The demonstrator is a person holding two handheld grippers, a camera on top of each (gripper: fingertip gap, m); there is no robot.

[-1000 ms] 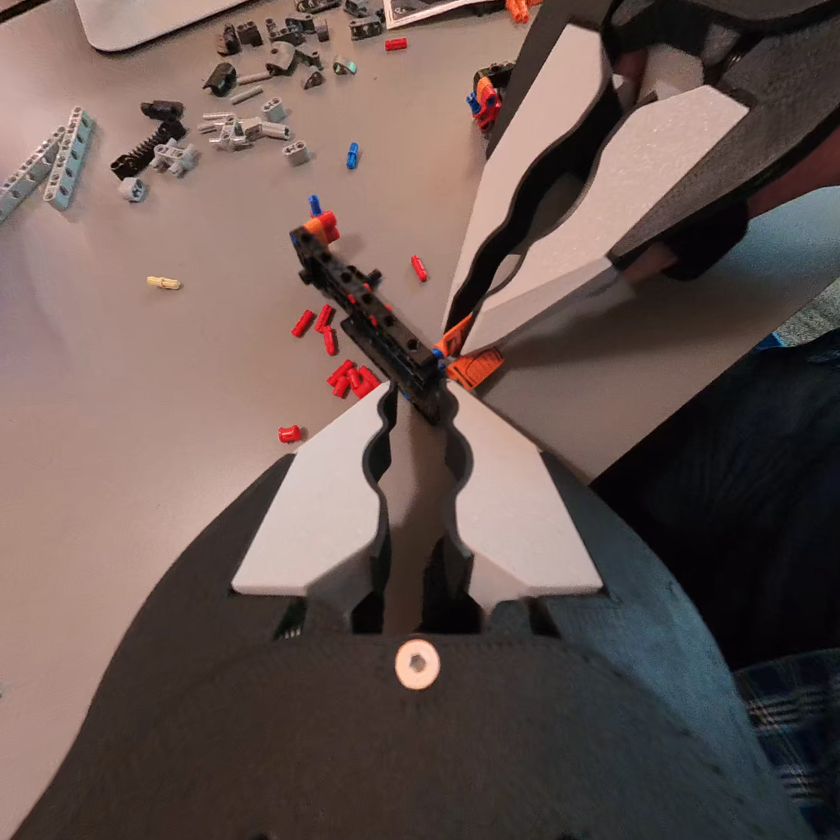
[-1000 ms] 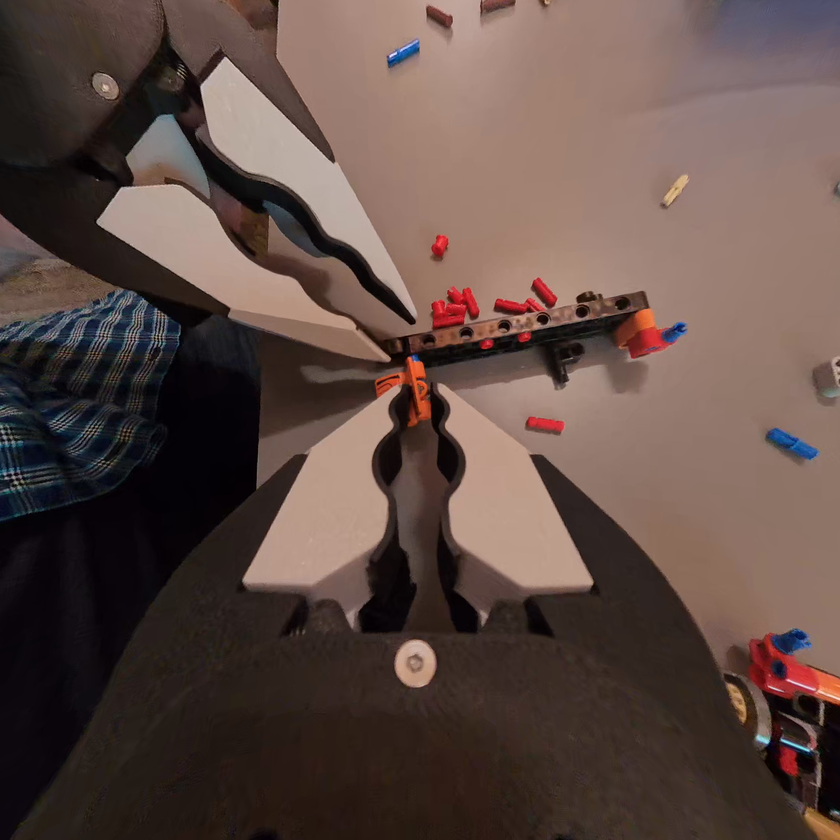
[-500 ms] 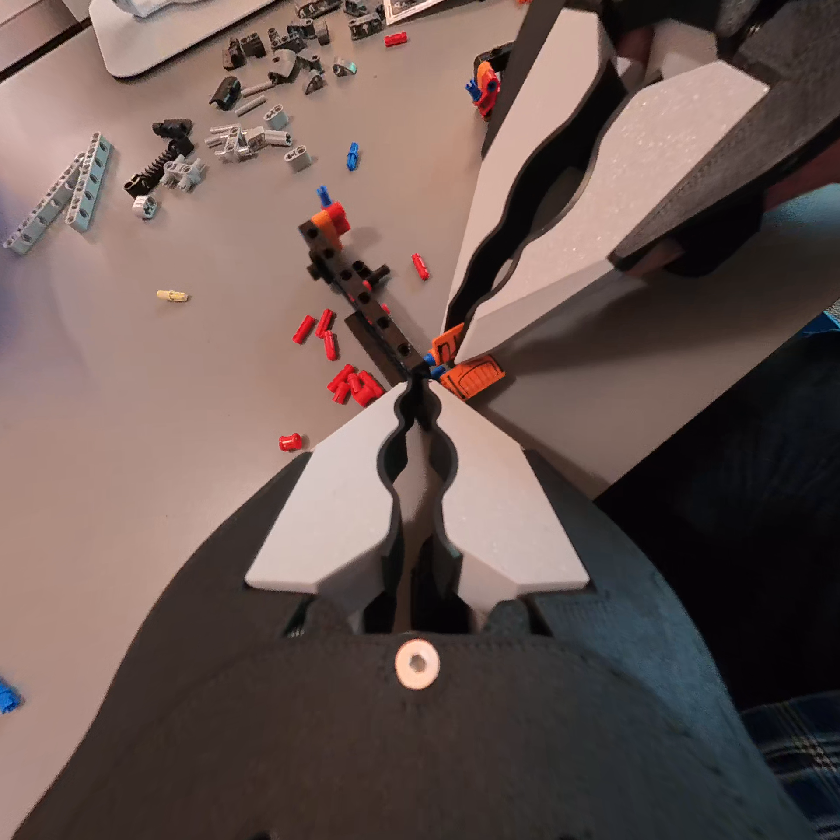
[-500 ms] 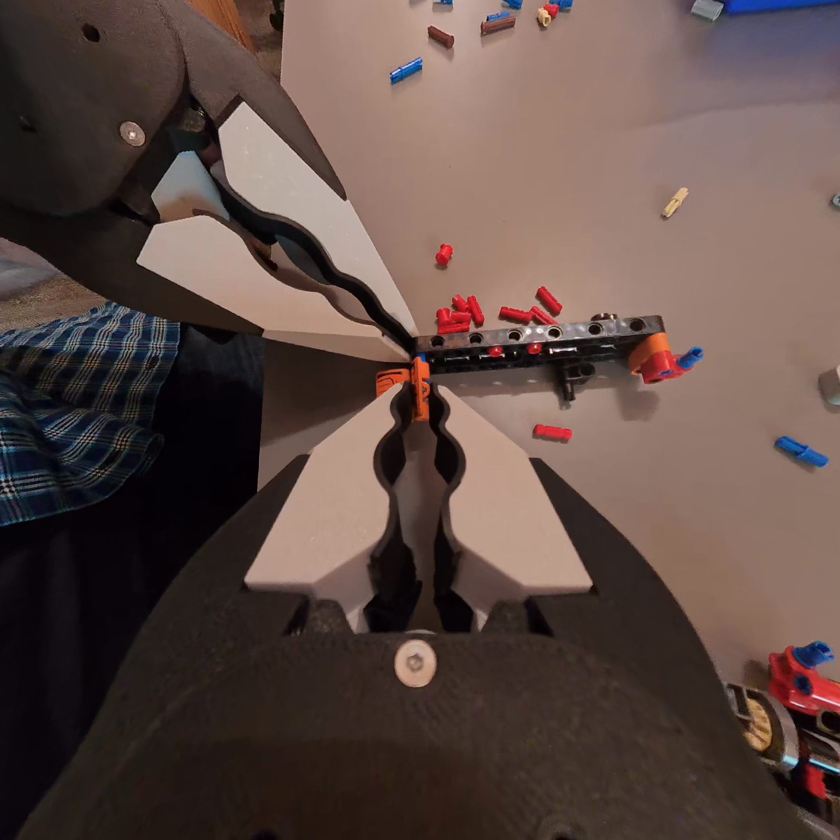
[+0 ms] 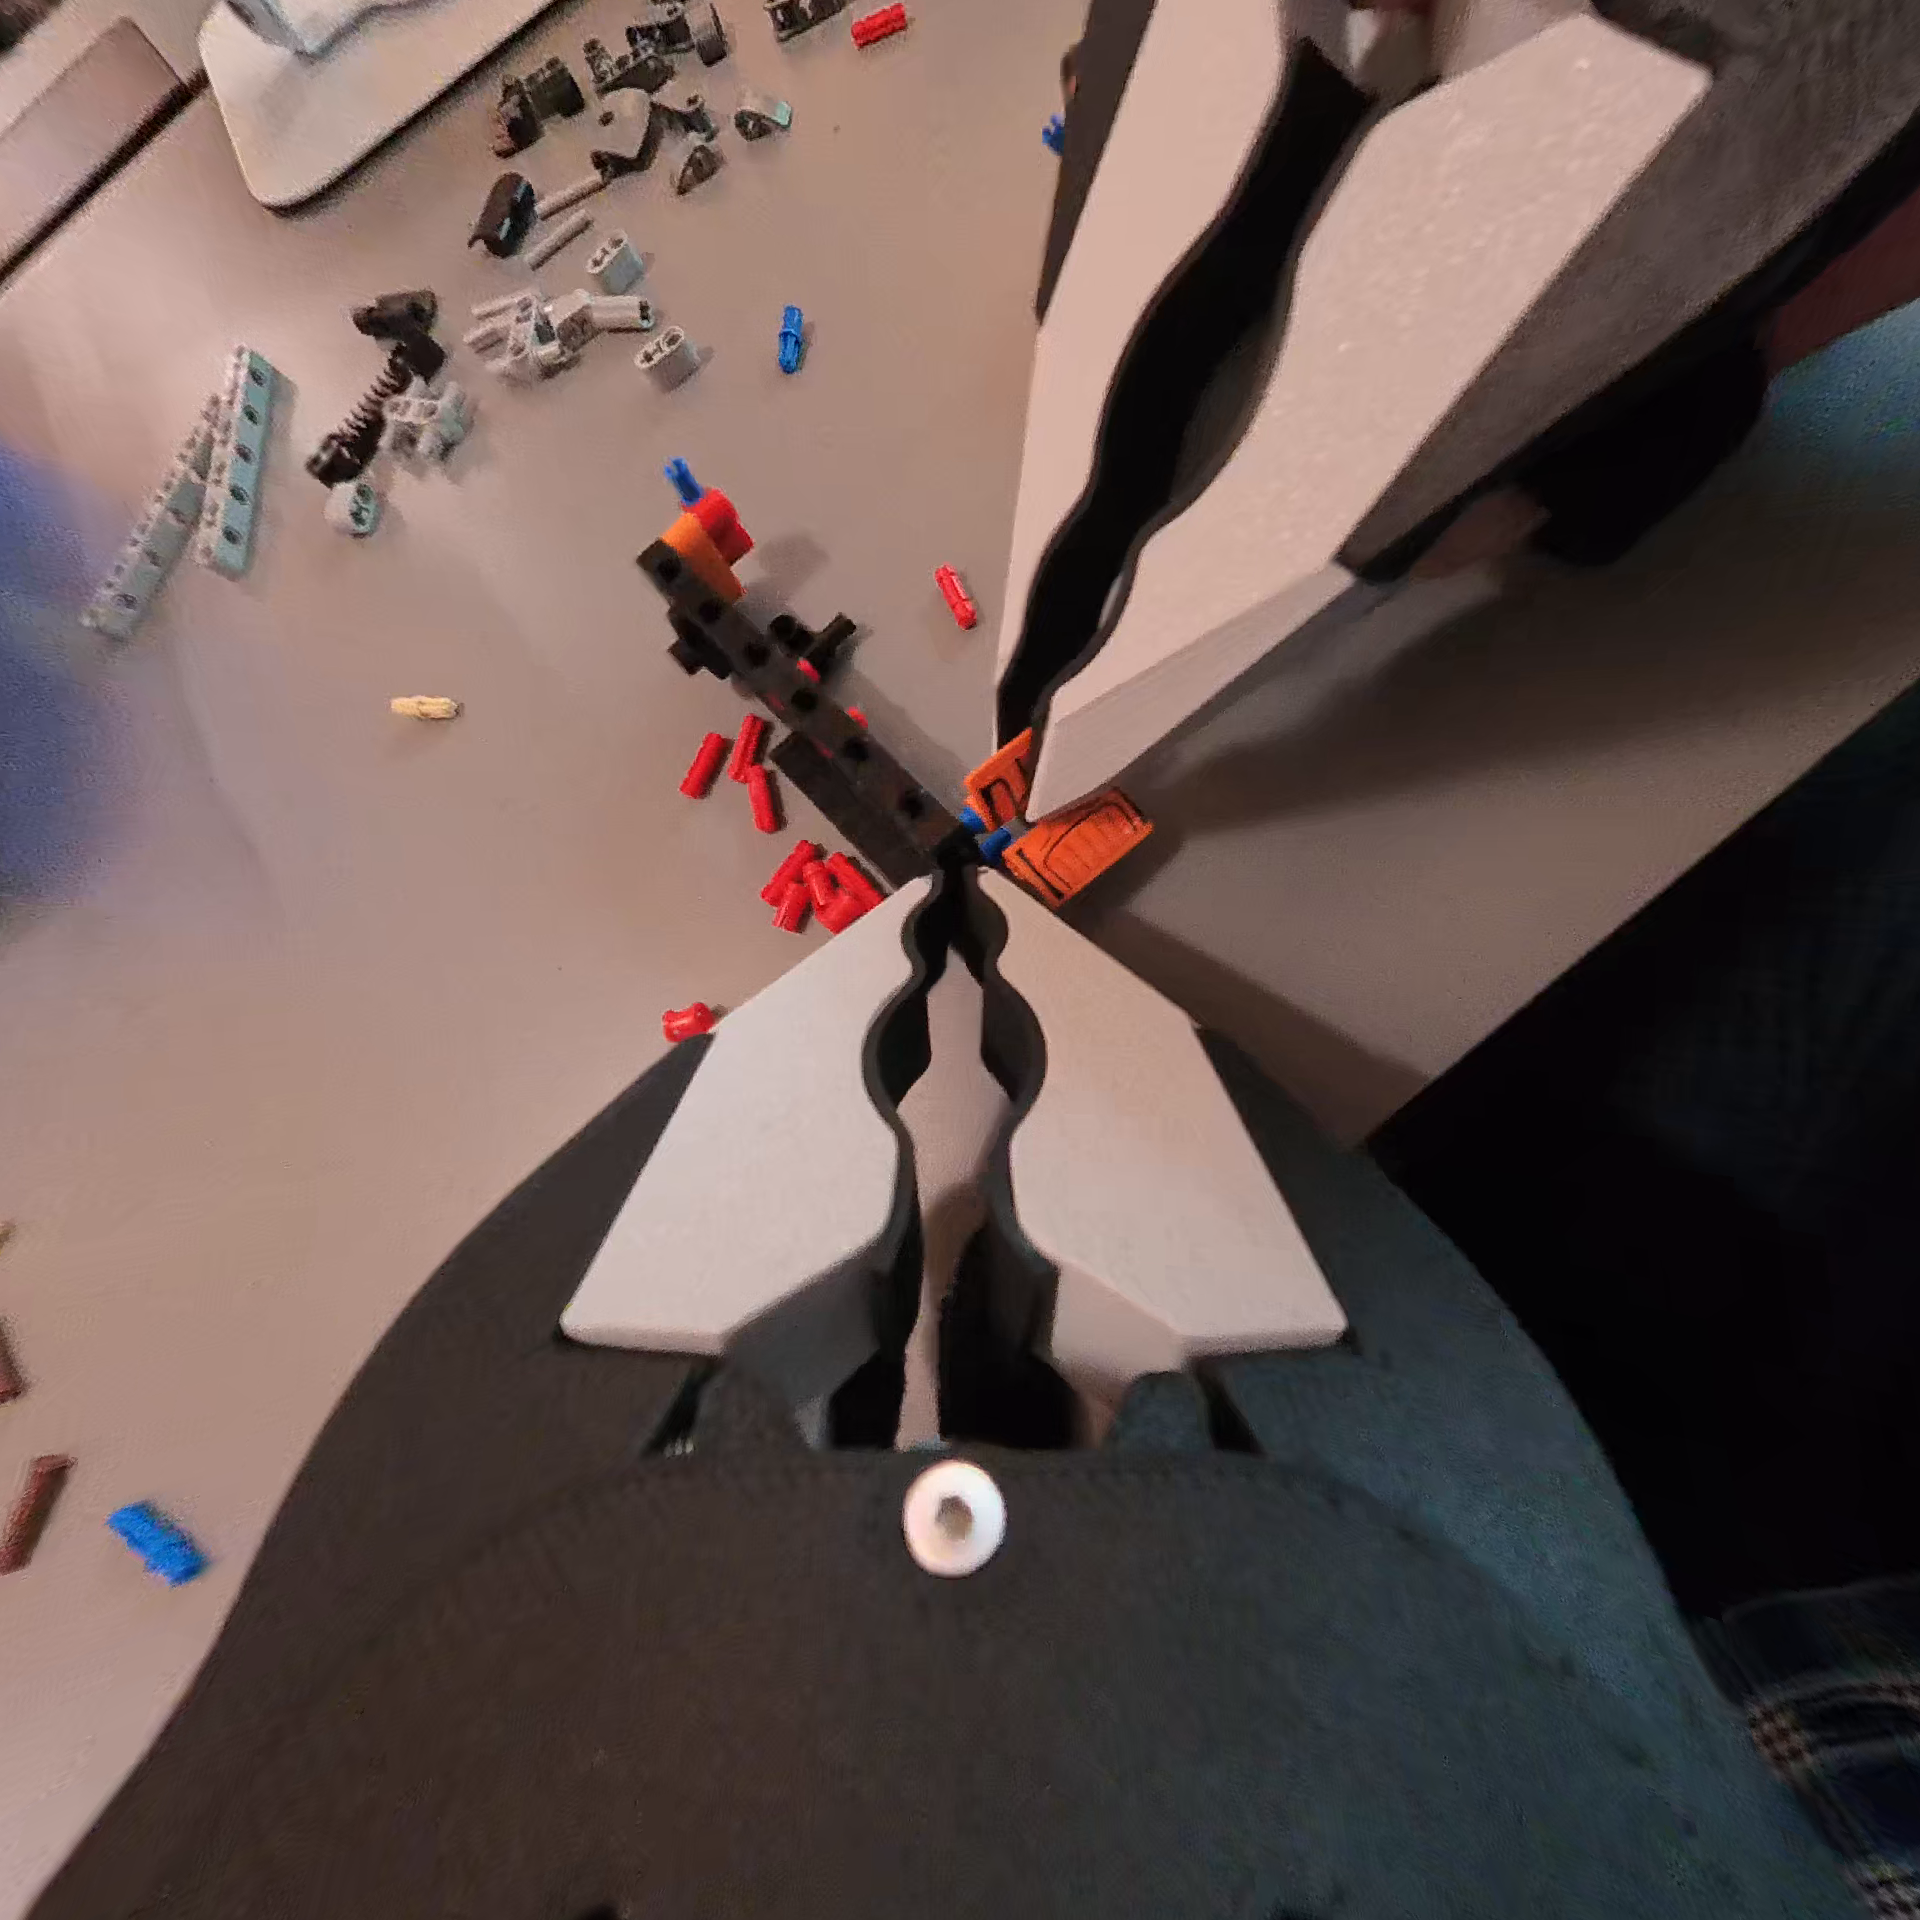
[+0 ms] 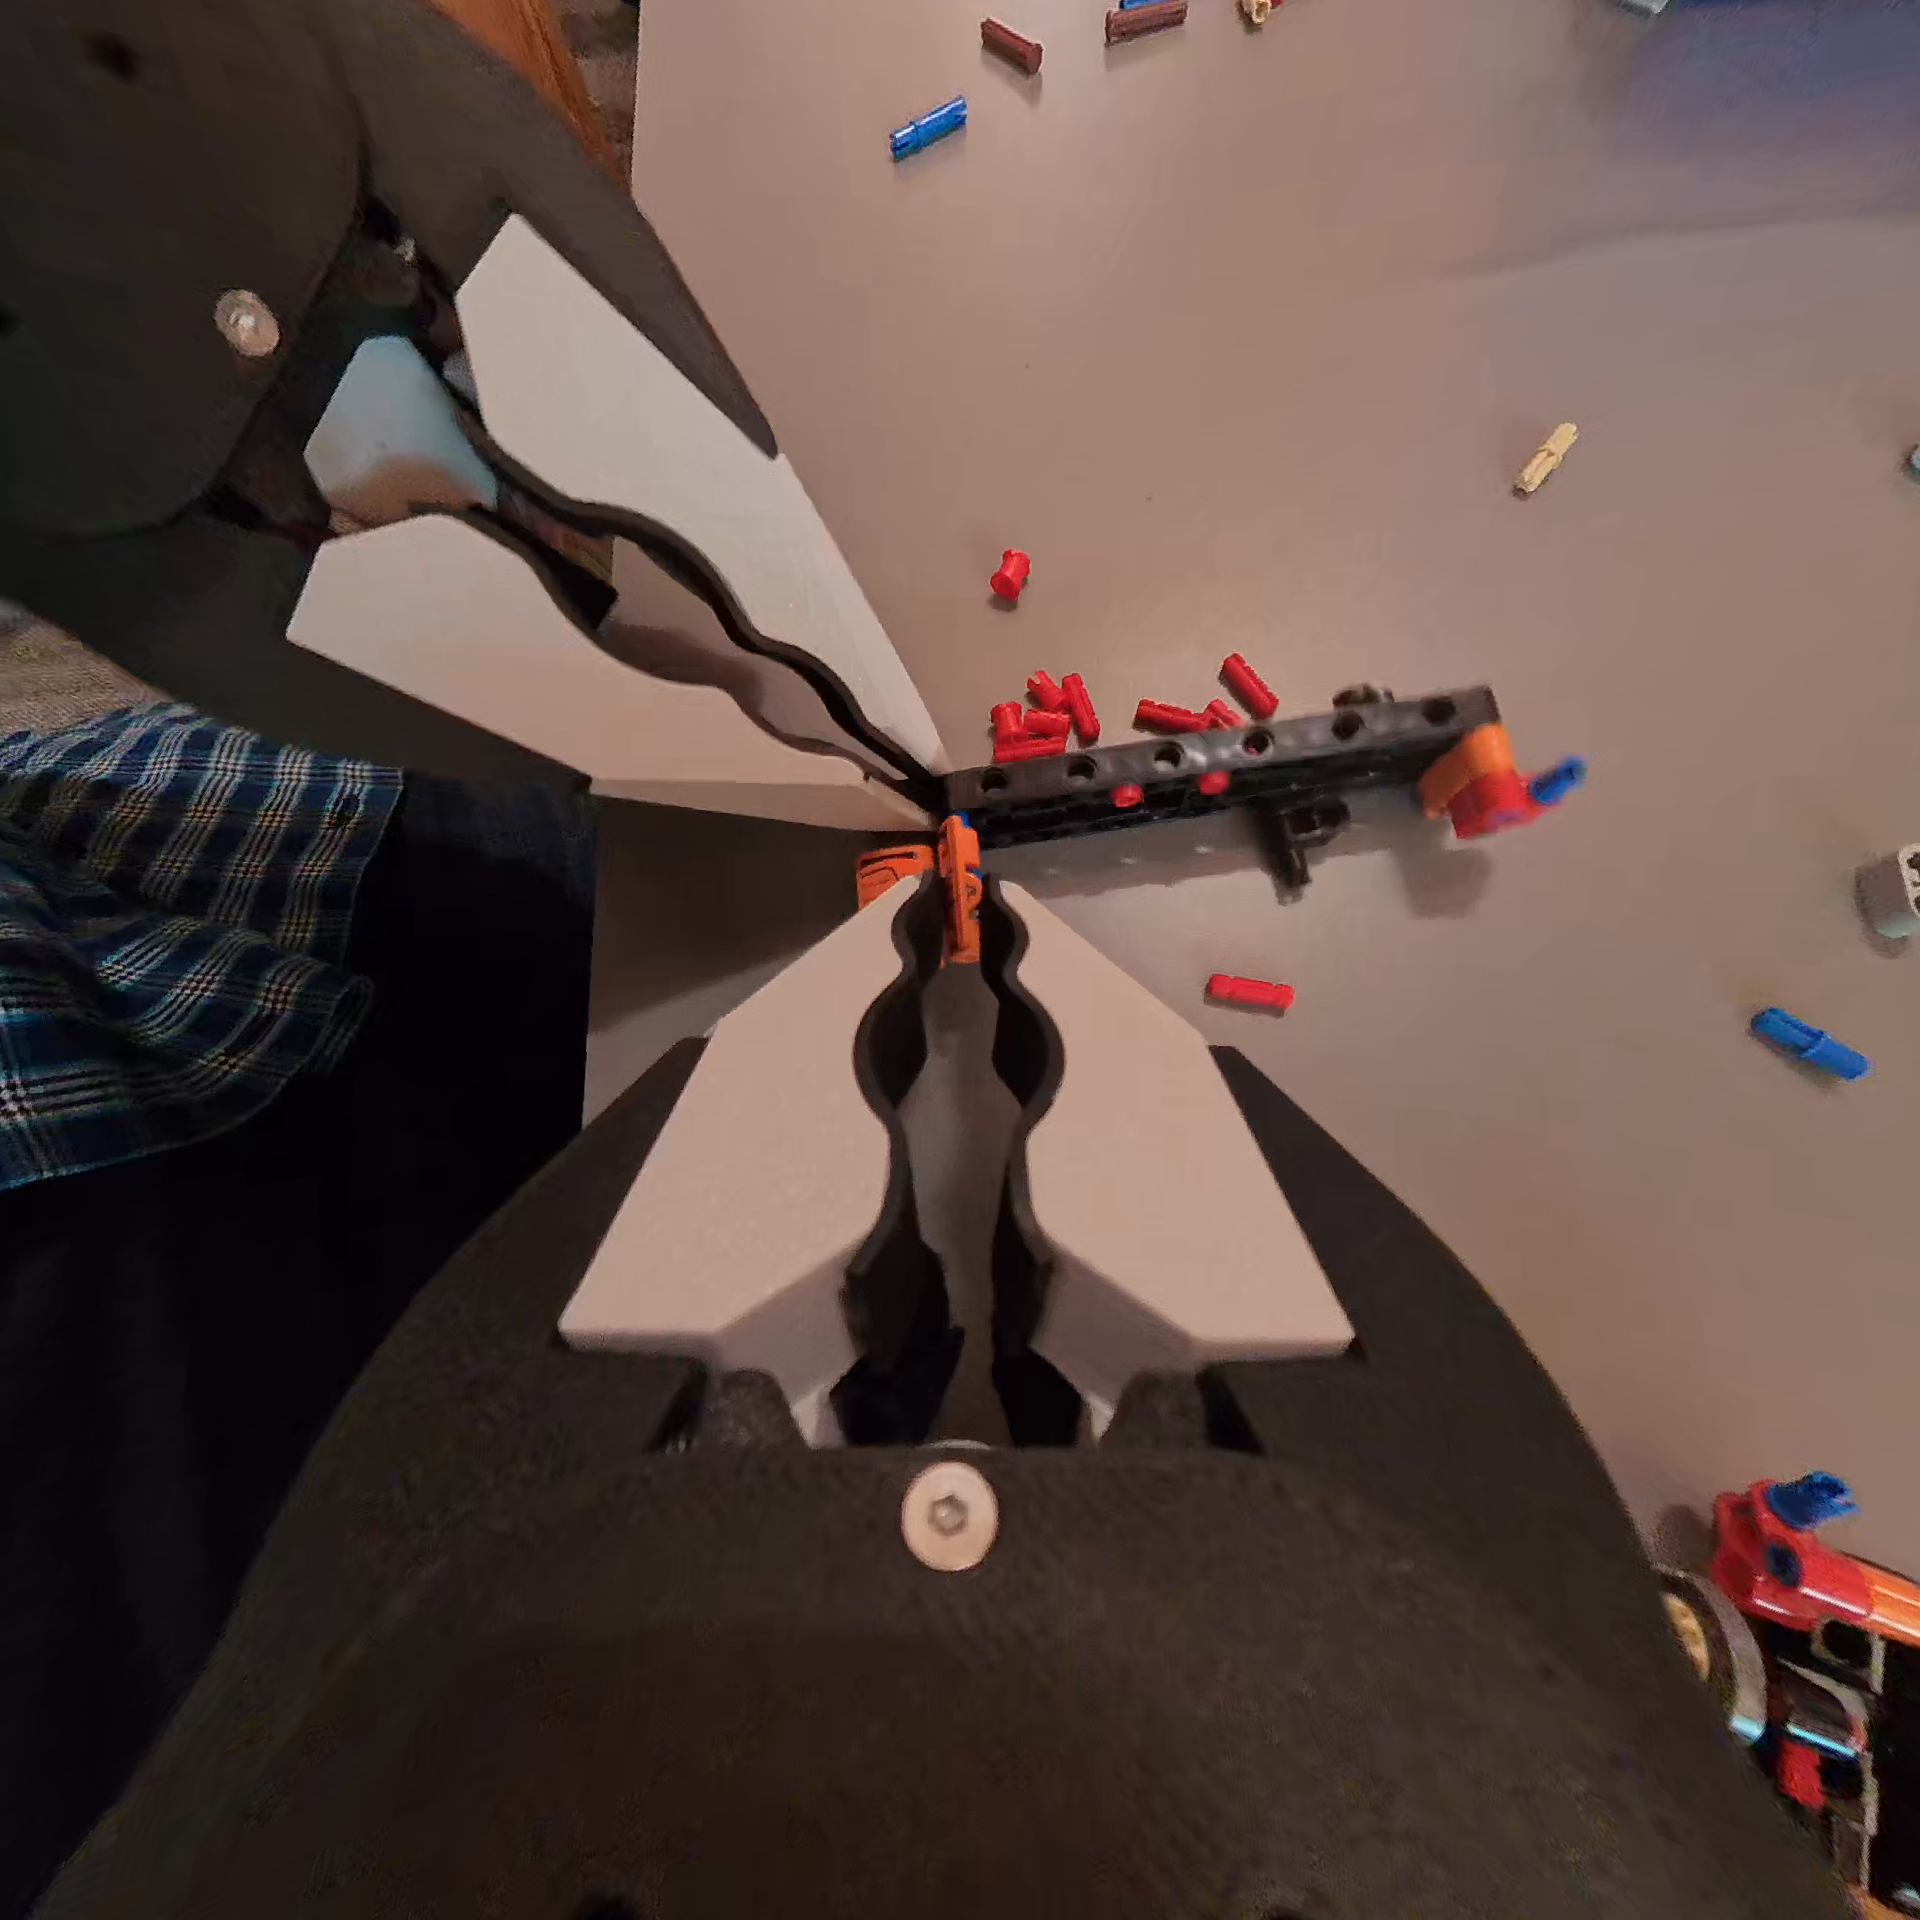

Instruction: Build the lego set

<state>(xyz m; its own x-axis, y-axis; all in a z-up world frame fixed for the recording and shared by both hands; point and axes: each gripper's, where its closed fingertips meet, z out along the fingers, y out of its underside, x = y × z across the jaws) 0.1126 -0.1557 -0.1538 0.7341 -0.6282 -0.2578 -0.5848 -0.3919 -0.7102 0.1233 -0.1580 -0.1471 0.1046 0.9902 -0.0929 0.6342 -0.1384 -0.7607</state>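
Observation:
A long black lego beam [image 5: 790, 707] with holes lies on the grey table and carries an orange, red and blue connector [image 5: 707, 525] at its far end. My left gripper [image 5: 954, 883] is shut on the beam's near end. My right gripper [image 6: 958, 883] is shut on a small orange piece [image 6: 961, 899] and holds it against that same end of the beam [image 6: 1226, 753]. A second orange panel [image 5: 1081, 847] sits beside the joint, near the table edge. Each gripper shows in the other's view, the left gripper [image 6: 914, 779] from the upper left and the right gripper [image 5: 1023, 764] from the upper right.
Loose red pins [image 5: 821, 883] lie beside the beam. Grey and black parts [image 5: 561, 312], two grey beams [image 5: 208, 488], a tan pin [image 5: 424, 708] and blue pins are farther out. A part-built red model with a wheel [image 6: 1787, 1642] is at lower right. The table edge [image 5: 1558, 935] runs close by. Left and right tips are no more than a few centimetres apart.
My left gripper's fingers have closed from a wider grip to a tight one on the beam's end. The right gripper has kept the orange piece at the beam's end.

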